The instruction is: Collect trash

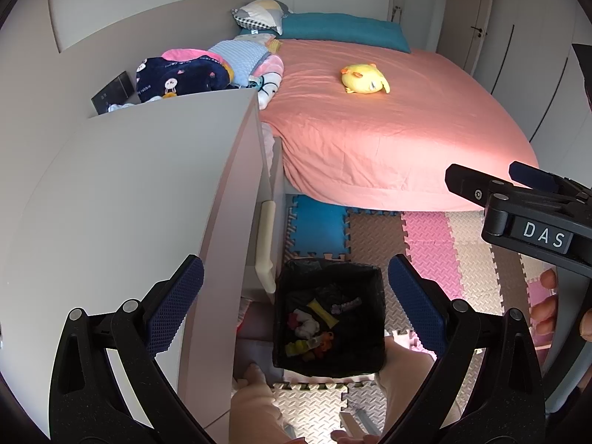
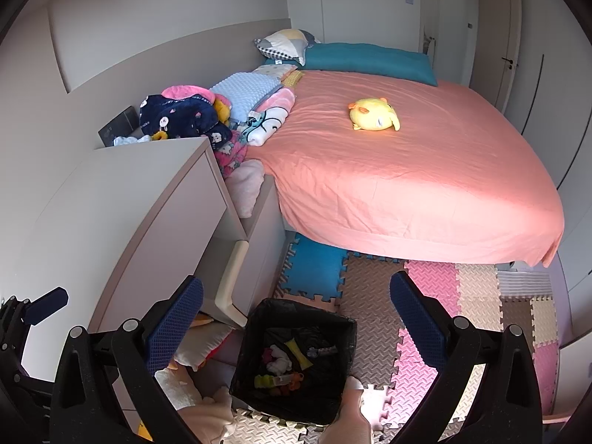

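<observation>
A square bin lined with a black bag stands on the foam floor mat beside the white cabinet. It holds several small pieces of trash: yellow, white, red and orange bits. My left gripper hovers high over the bin, open, nothing between its blue pads. My right gripper is also above the bin, open and empty. The right gripper shows at the right edge of the left wrist view, and the left gripper's fingertip shows at the left edge of the right wrist view.
A white cabinet stands left of the bin with a foam corner guard. The bed with a pink sheet carries a yellow plush toy and folded blankets. Coloured puzzle mats cover the floor. A person's legs are below.
</observation>
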